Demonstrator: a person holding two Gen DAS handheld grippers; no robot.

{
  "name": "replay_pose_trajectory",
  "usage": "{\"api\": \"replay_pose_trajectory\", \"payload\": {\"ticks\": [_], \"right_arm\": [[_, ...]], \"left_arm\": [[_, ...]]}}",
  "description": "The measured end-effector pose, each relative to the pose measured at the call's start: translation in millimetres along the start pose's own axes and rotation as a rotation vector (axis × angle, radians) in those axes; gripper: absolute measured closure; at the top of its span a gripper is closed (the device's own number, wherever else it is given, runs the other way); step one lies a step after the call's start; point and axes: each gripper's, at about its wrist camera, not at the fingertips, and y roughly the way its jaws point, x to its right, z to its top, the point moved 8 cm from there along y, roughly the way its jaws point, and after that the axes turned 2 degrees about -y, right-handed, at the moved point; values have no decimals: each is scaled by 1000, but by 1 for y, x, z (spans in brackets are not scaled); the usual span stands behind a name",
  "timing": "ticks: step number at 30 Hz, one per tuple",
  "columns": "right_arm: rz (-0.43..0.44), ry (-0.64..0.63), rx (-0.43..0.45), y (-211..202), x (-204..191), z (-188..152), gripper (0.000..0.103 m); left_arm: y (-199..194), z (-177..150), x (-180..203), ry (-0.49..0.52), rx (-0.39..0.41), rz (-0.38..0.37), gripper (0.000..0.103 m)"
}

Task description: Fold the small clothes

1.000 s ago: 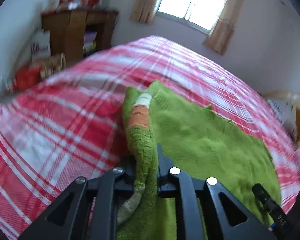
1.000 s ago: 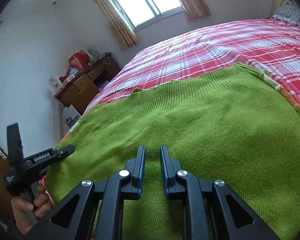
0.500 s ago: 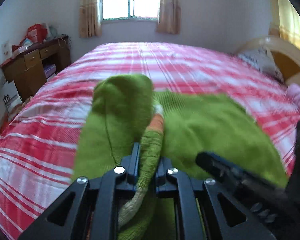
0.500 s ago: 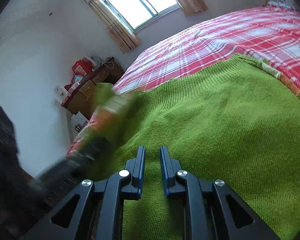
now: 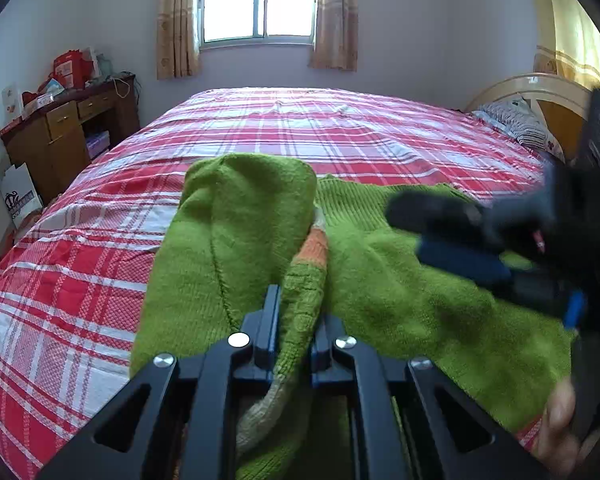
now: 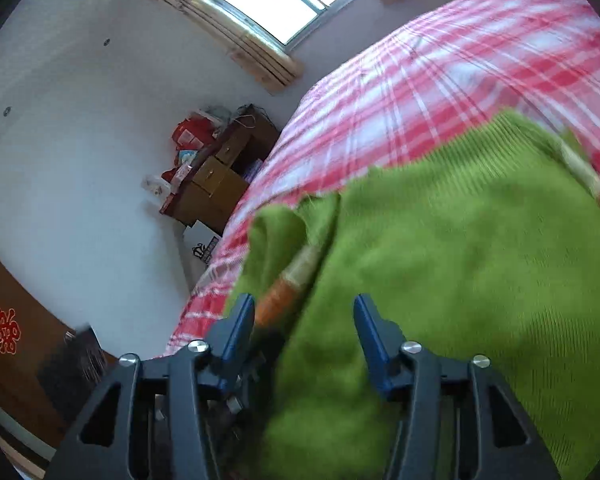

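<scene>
A green knitted sweater (image 5: 400, 280) lies spread on the bed. Its left sleeve (image 5: 240, 220) is doubled over onto the body. My left gripper (image 5: 296, 308) is shut on the sleeve's cuff (image 5: 314, 248), which has orange and cream stripes. The right gripper (image 5: 408, 228) hovers blurred over the sweater body on the right, a little ahead of the left one. In the right wrist view the right gripper (image 6: 304, 304) has its jaws opening. The striped cuff (image 6: 288, 284) and the sweater (image 6: 480, 260) show between the blue pads (image 6: 240, 320), which do not press on them.
The bed (image 5: 320, 128) has a red and white plaid cover. A wooden desk (image 5: 68, 136) with clutter stands by the left wall, a white bag (image 5: 20, 196) below it. A headboard (image 5: 540, 88) and pillow (image 5: 516, 120) are at the far right. A hand (image 5: 560, 420) holds the right gripper.
My left gripper swung the sleeve over onto the sweater body and then stayed put. The right gripper went from shut to open and moved toward the held cuff.
</scene>
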Motion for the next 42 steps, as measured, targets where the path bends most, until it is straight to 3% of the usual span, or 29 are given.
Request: {"api": "replay_pose_trajectory", "payload": {"ticks": [5,9,10,11,15,21,28,42], "right_arm": [[16,-49,-92,40,-15,6,50],[-35,-111,-176,73,-14,2,51],[-44,-129,-191,79,-13,1,57],[-56,-150,-206,84,-12,0,77],[-76,-197,-181,85,-13,-4,89],[-81,-258,-137,71,-29,3,91],[-85,-309,-90,35,-33,19,91],[-161,-256,-72,-24,42,51,91]], "left_arm": [[1,0,1,0,-2,0,92],[2,-1,1,2,-4,1,92],[2,-1,1,0,-5,0,91],[3,-1,1,-2,-7,-2,91],[5,-1,1,-1,-12,-3,91],[-2,3,-1,-33,-4,-14,92],[-21,17,28,-36,16,-62,92],[5,26,120,35,-46,-137,92]]}}
